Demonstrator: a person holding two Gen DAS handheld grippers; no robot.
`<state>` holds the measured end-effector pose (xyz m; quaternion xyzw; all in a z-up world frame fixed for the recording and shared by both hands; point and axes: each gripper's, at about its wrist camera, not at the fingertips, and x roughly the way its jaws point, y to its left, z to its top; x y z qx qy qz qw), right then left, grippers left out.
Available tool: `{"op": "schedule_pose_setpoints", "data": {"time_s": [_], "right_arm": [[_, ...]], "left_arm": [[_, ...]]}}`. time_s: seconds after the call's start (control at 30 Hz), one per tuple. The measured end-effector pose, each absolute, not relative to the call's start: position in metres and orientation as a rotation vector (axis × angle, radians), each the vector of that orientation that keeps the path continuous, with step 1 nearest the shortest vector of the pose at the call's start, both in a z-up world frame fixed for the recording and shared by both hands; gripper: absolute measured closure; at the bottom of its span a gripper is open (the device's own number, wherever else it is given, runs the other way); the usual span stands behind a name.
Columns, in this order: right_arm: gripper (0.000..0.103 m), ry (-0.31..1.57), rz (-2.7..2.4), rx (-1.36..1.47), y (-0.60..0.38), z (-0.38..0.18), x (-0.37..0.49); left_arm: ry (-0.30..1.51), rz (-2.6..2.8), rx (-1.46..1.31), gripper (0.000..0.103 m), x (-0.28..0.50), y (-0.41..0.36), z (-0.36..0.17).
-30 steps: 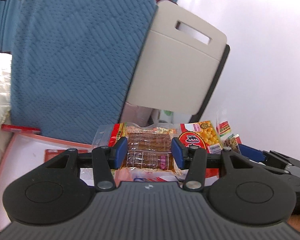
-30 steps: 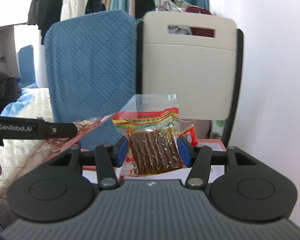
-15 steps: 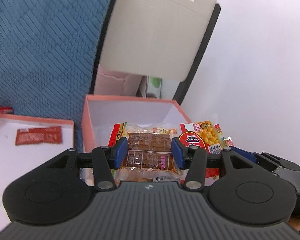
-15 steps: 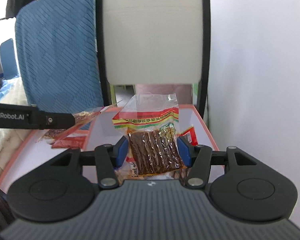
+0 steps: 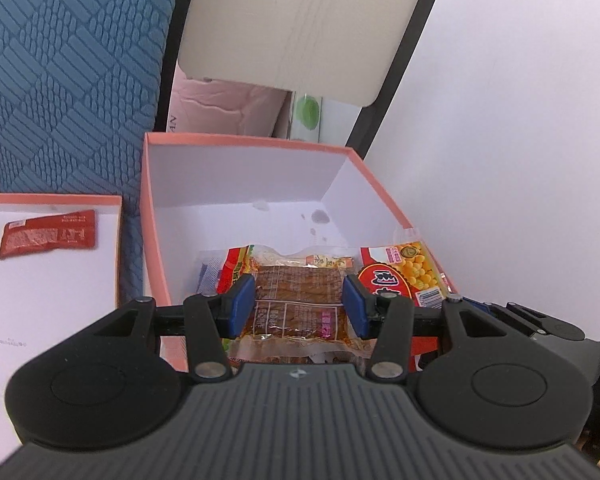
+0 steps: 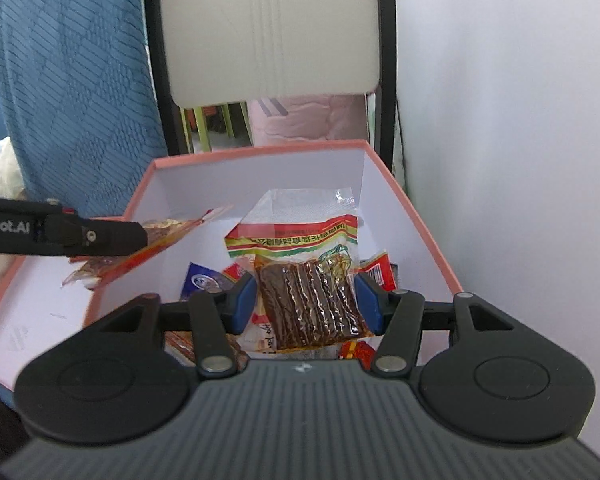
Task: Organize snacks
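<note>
Evidently both hands carry a packet toward the same place, the open pink box (image 6: 404, 200). Between the blue pads of the right gripper (image 6: 306, 306) a brown dried-tofu packet (image 6: 310, 304) is pinched upright, hanging over the snacks already lying in the box below it. Off to its left, the left gripper (image 5: 298, 306) clamps its own flat snack packet (image 5: 296, 304) level, past the near wall and above the box floor, probably so either can simply be dropped in.
</note>
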<state>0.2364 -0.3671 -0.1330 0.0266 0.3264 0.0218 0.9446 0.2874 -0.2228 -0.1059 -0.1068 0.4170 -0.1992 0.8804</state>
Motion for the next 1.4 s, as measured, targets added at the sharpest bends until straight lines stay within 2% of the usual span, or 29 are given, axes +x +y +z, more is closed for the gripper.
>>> {"op": "schedule_pose_setpoints", "data": {"time_s": [0.13,0.2,0.23,0.27,0.37,0.47,1.03,1.4], "right_arm": [[0.045,0.689,0.04,0.056,-0.366,-0.143,0.24],[0.042,0.696,0.036,0.06,-0.366,-0.145,0.24],[0.041,0.699,0.032,0.062,-0.366,-0.145,0.239],[0.038,0.702,0.027,0.061,-0.366,-0.146,0.24],[0.034,0.702,0.01,0.061,-0.37,-0.143,0.239],[0.022,0.689,-0.019,0.068,-0.372,-0.136,0.238],[0.022,0.438,0.024,0.094,-0.357,-0.022,0.167],[0.022,0.338,0.048,0.093,-0.337,0.013,0.104]], "left_arm": [[0.886,-0.407,-0.233,0.049,0.292,-0.22,-0.113],[0.887,-0.397,-0.234,0.039,0.294,-0.218,-0.114],[0.886,-0.389,-0.229,0.027,0.295,-0.218,-0.114],[0.881,-0.379,-0.221,0.02,0.295,-0.217,-0.112],[0.852,-0.372,-0.19,0.019,0.292,-0.215,-0.103],[0.833,-0.374,-0.197,0.018,0.288,-0.208,-0.09],[0.58,-0.418,-0.185,0.018,0.216,-0.165,0.026],[0.479,-0.425,-0.189,0.017,0.157,-0.136,0.061]]}}
